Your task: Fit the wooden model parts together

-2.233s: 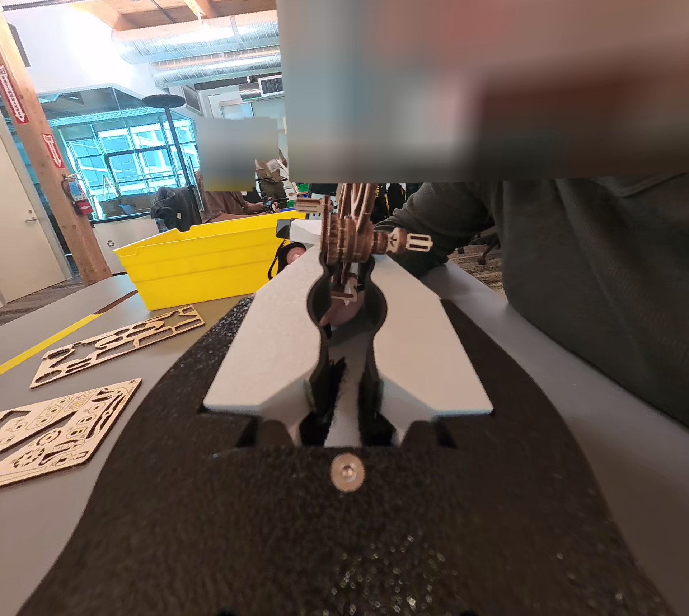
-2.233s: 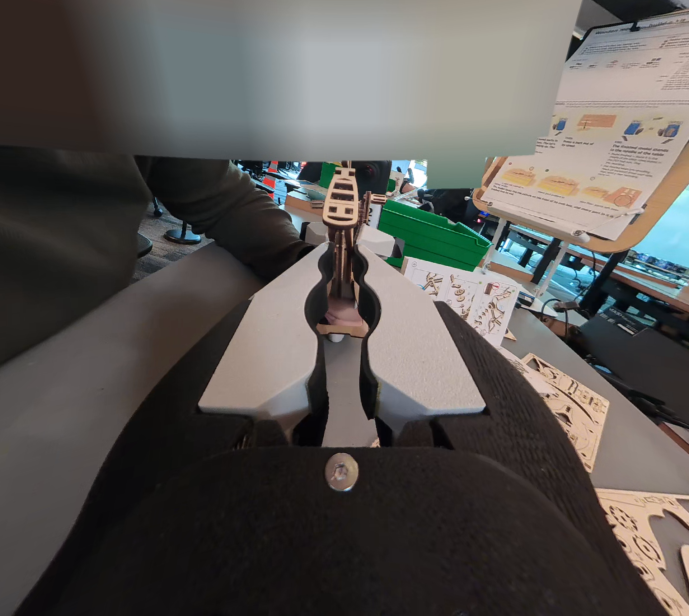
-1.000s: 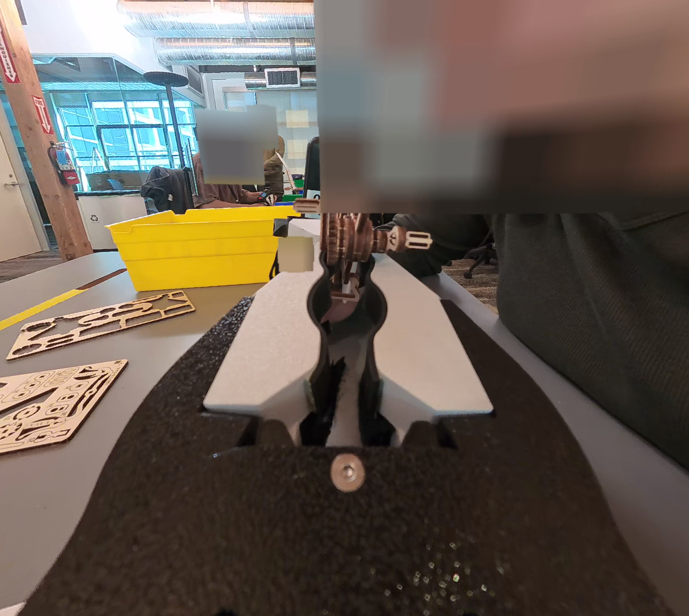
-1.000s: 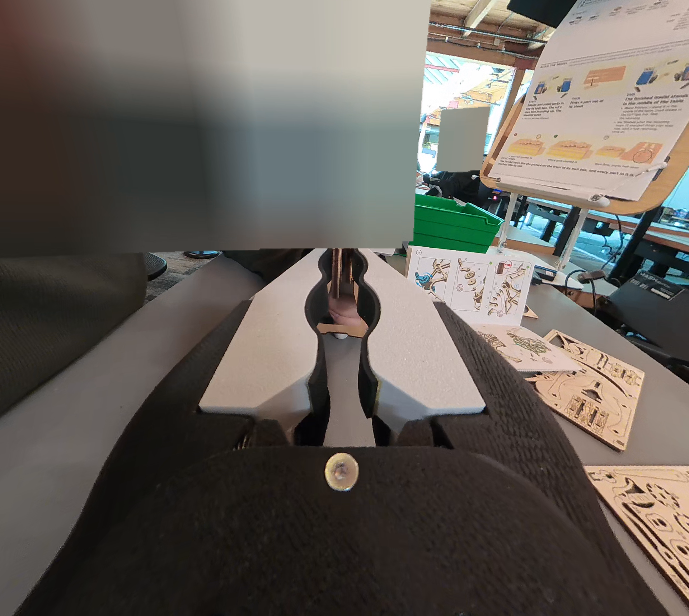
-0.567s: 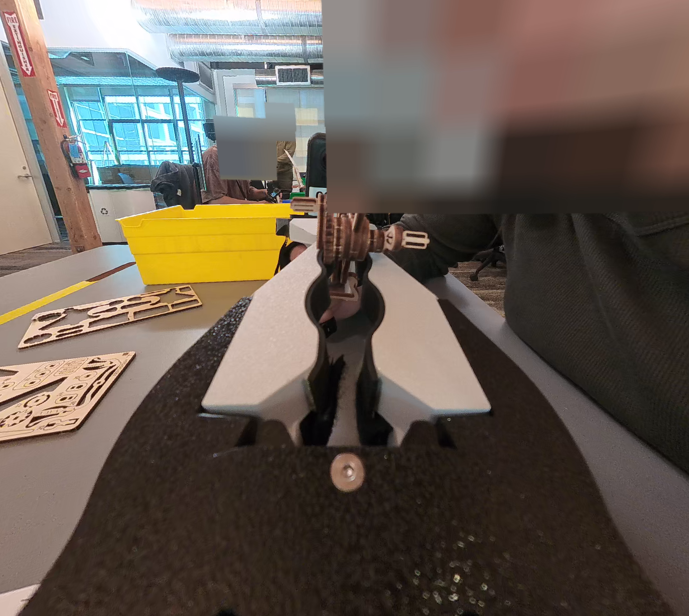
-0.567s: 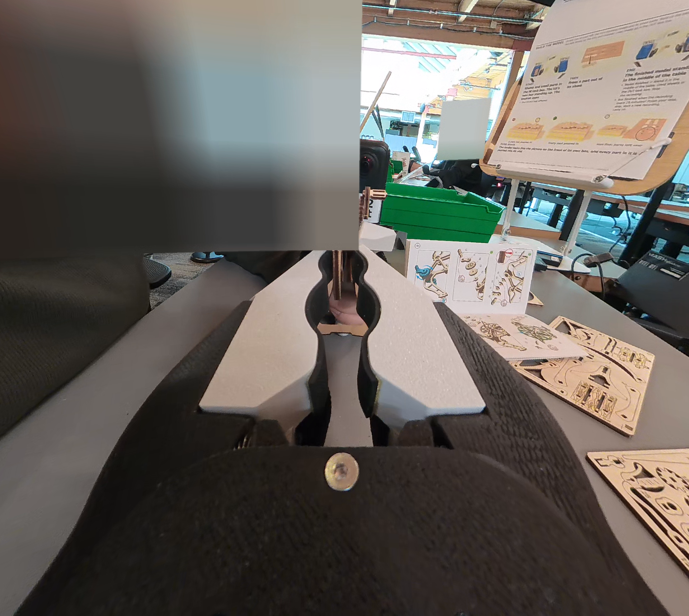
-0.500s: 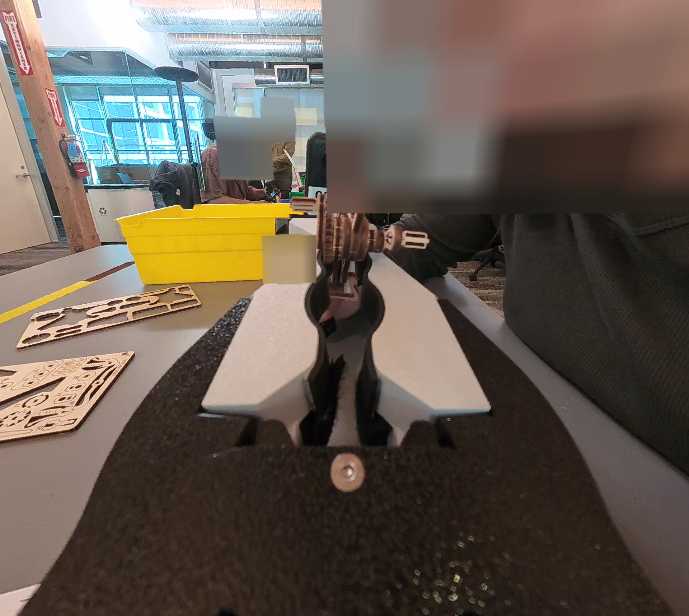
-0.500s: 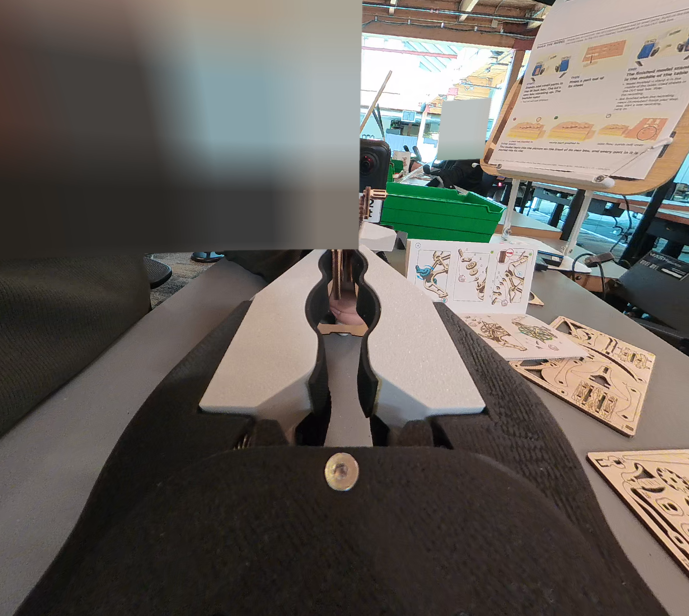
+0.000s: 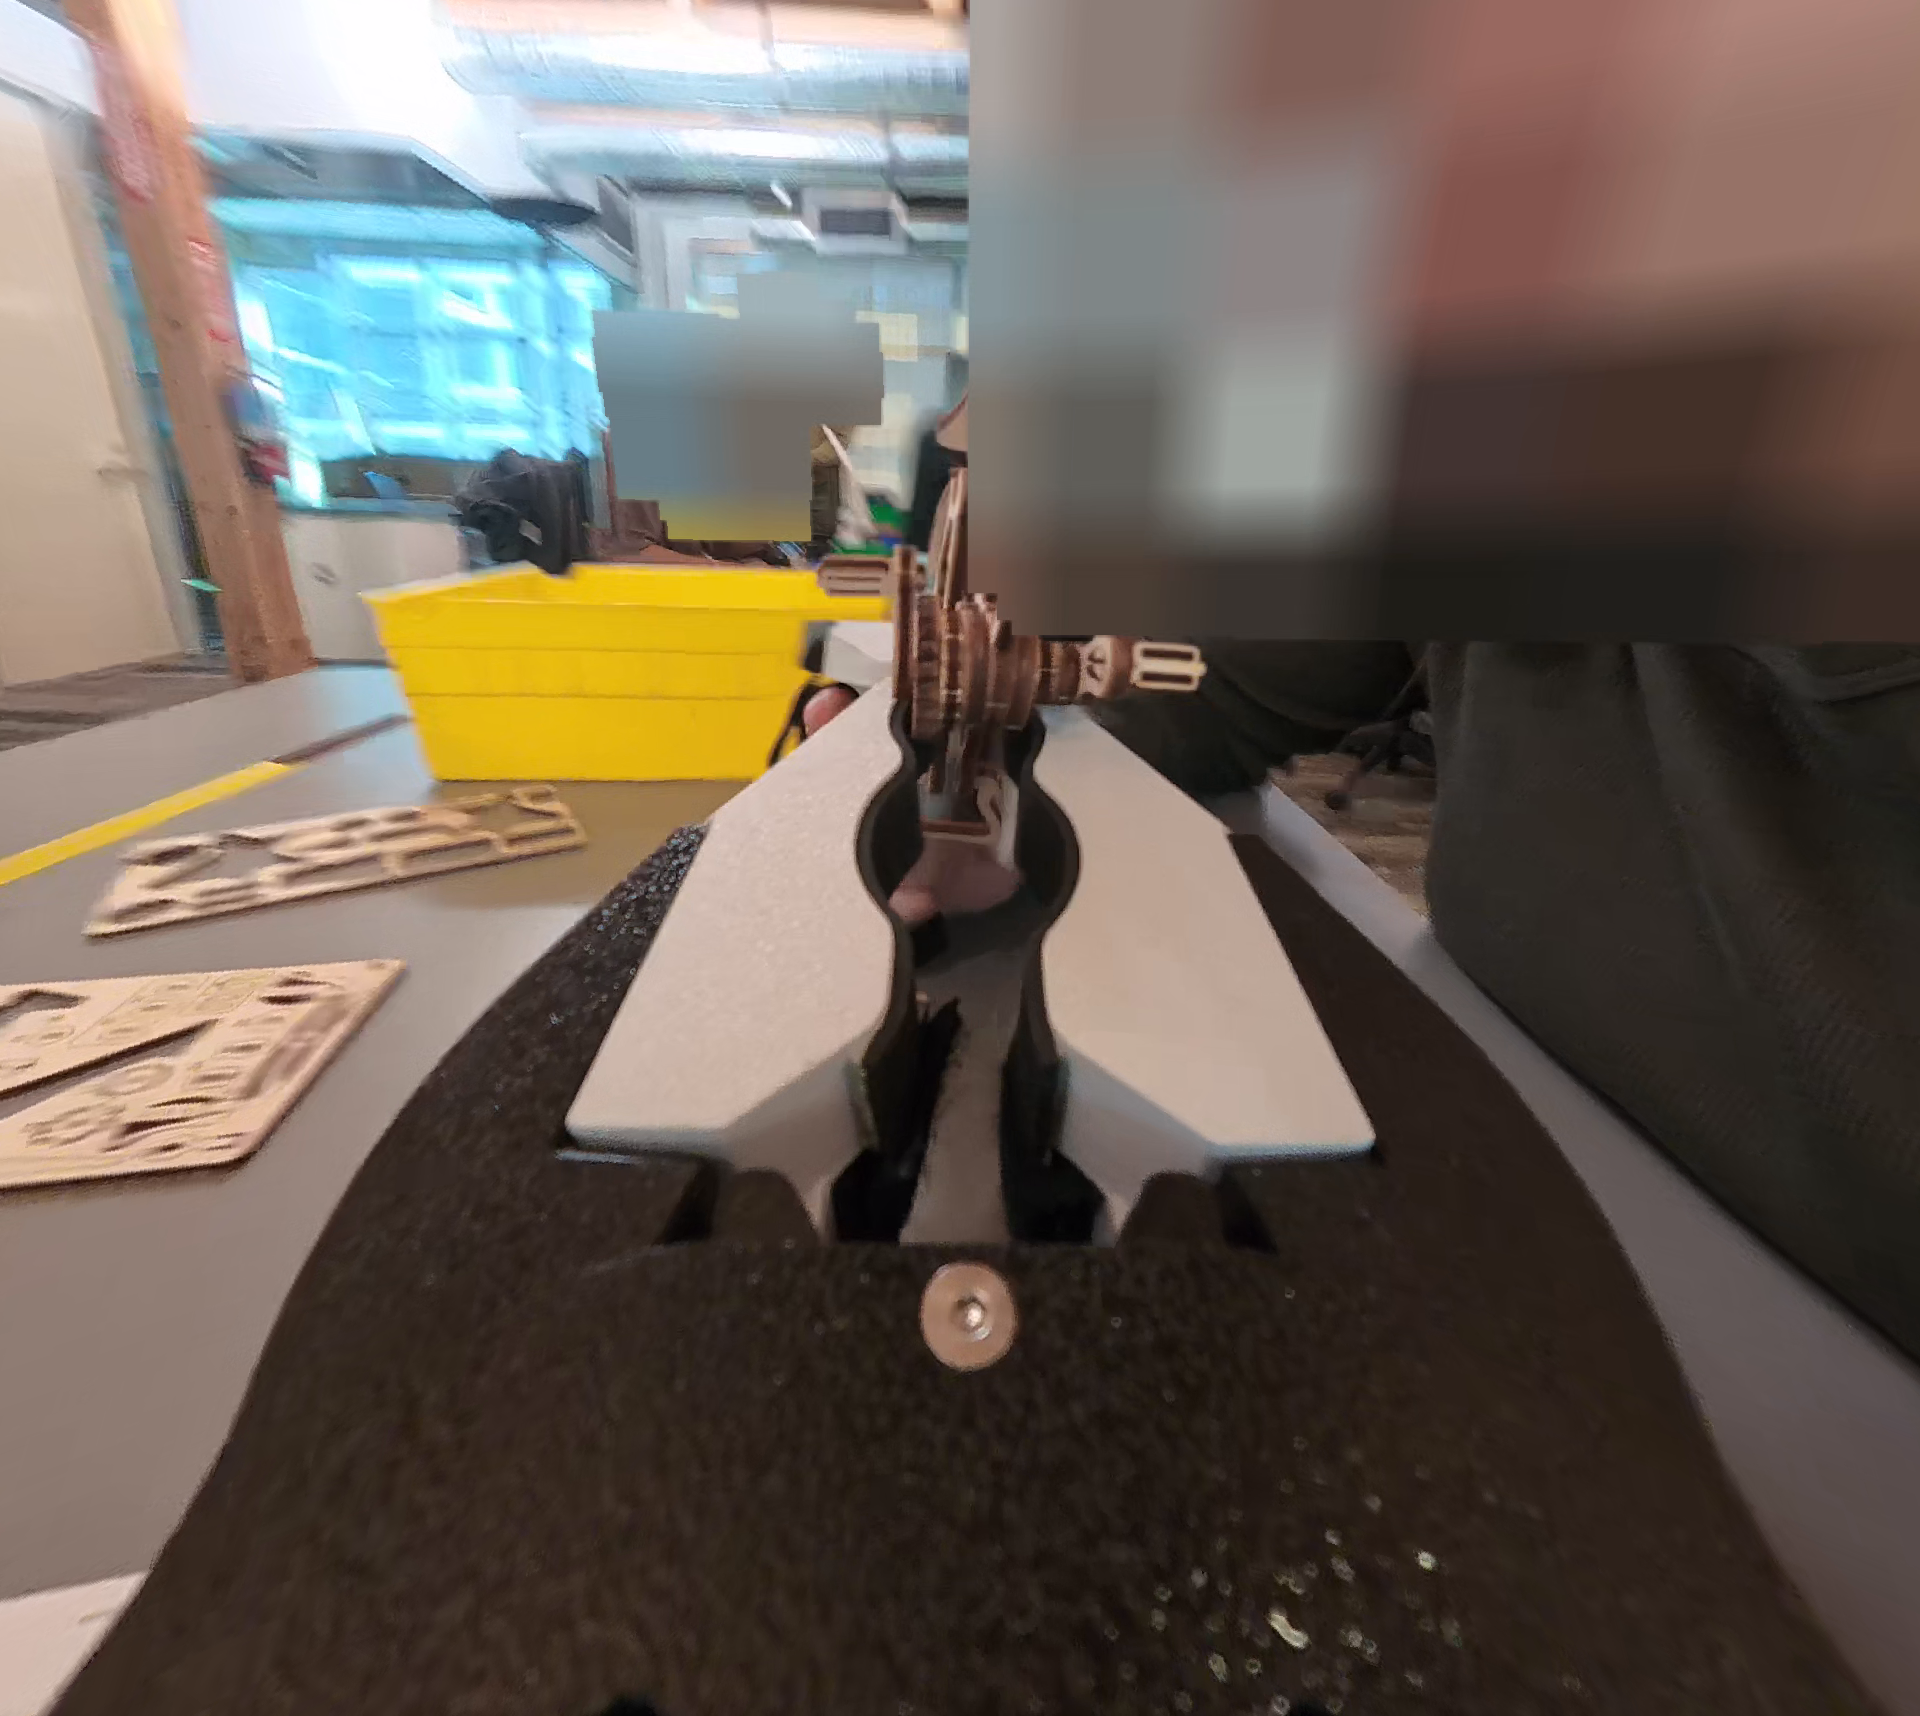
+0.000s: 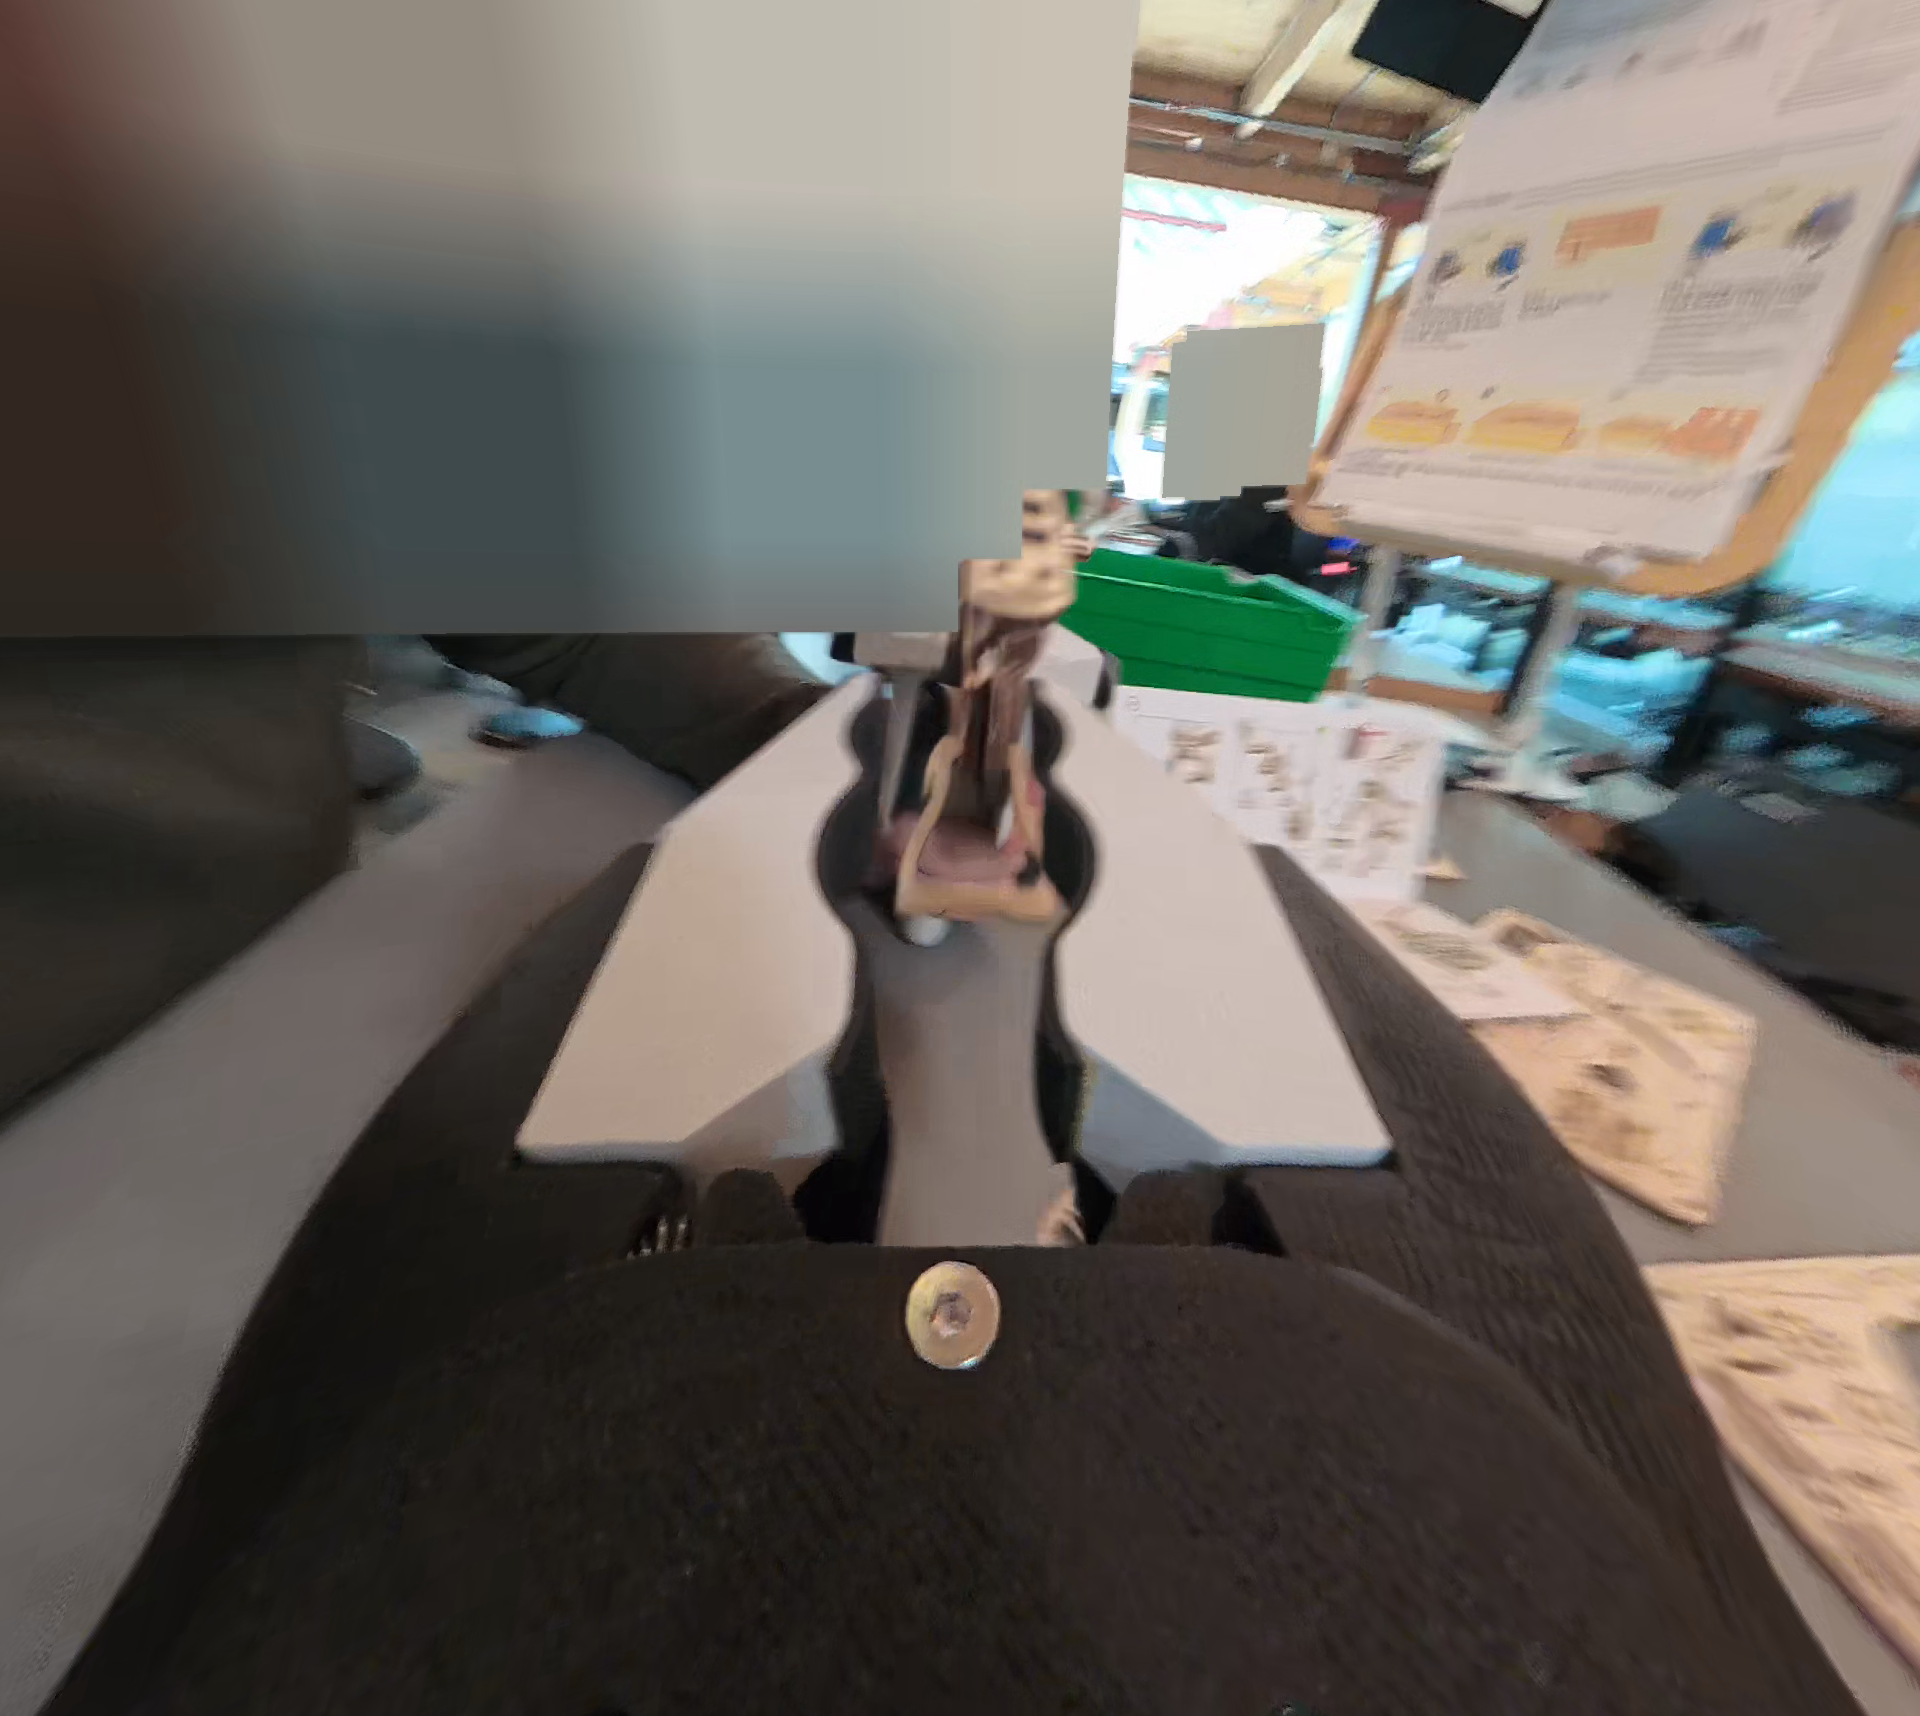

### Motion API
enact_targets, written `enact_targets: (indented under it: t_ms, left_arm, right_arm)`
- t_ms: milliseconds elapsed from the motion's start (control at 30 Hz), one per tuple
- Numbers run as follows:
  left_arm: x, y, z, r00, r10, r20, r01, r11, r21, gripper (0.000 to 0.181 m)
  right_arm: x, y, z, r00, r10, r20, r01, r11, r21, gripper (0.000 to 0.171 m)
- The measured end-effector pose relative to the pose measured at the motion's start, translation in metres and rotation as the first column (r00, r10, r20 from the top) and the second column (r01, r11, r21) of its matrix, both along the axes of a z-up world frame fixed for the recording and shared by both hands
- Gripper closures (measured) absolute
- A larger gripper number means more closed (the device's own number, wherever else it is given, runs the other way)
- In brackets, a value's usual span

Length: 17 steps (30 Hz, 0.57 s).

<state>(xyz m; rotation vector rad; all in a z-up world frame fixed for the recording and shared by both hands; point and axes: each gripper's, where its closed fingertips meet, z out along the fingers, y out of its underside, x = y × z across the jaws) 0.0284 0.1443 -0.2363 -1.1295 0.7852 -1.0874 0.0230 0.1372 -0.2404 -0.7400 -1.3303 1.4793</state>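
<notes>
Two low wrist cameras, each looking forward along its own fingers over the grey table.

The left wrist view sits close behind the left gripper and faces the yellow bin at middle left of the frame, with cut wooden sheets at lower left. The right wrist view sits close behind the right gripper and faces the green bin and the instruction board at upper right. Both views share the table and the wooden model at frame centre.
</notes>
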Motion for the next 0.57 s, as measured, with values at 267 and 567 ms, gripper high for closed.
enact_targets:
  t_ms: [267, 567]
  left_arm:
    - [-0.026, 0.016, 0.013, 0.984, 0.076, 0.161, -0.064, 0.995, -0.076, 0.171]
    - [-0.044, 0.022, 0.022, 0.946, 0.020, 0.324, 0.038, 0.985, -0.171, 0.172]
  right_arm:
    - [0.011, 0.037, 0.018, 0.934, -0.311, -0.175, 0.331, 0.938, 0.099, 0.123]
    - [0.013, 0.058, 0.012, 0.855, -0.485, -0.181, 0.515, 0.834, 0.197, 0.122]
